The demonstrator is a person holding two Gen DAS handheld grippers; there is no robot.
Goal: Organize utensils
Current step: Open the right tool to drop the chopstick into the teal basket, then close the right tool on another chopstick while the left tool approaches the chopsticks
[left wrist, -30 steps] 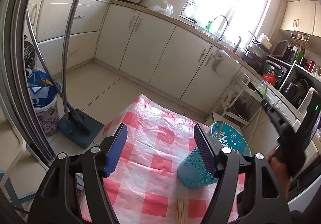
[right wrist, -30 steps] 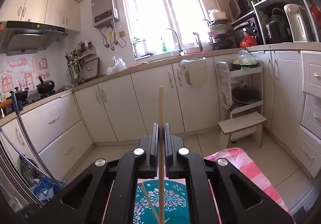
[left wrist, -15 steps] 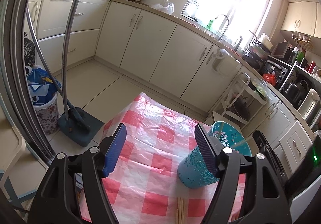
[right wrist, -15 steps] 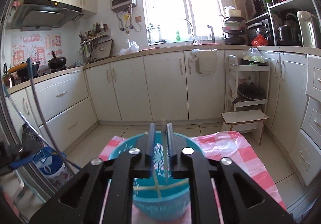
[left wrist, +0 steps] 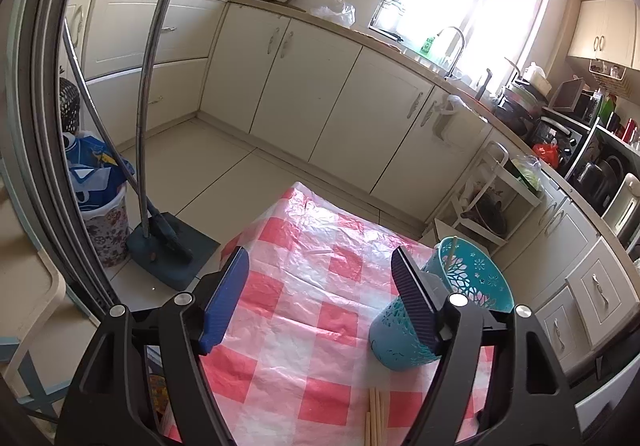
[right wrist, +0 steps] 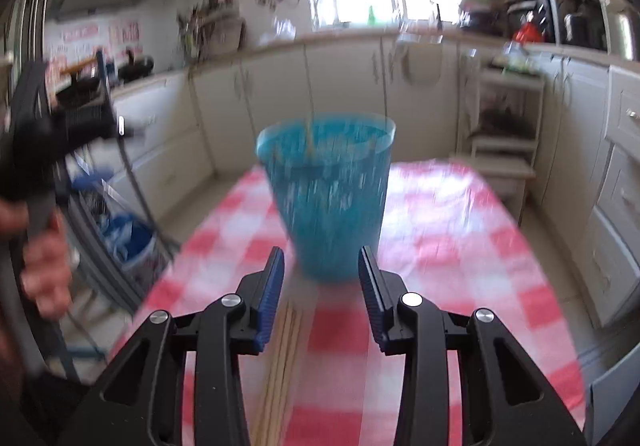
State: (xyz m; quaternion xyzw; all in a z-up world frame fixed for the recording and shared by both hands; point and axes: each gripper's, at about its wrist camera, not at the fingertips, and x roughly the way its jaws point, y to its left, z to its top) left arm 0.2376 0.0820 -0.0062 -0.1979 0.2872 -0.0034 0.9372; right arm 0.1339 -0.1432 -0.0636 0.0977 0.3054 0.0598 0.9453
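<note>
Window [left wrist: 460,2] glare; right wrist view motion-blurred; fisheye edges warped.

Teal perforated utensil cup [left wrist: 464,302] stands upright on the red-and-white checked cloth [left wrist: 304,310], near its right edge in the left wrist view; floral cut-outs in the wall, open top. One pale wooden chopstick [left wrist: 451,251] leans inside it, tip just above the rim. A bundle of loose chopsticks [right wrist: 282,358] lies flat on the cloth, just short of the cup's base, running lengthwise toward it.
</note>
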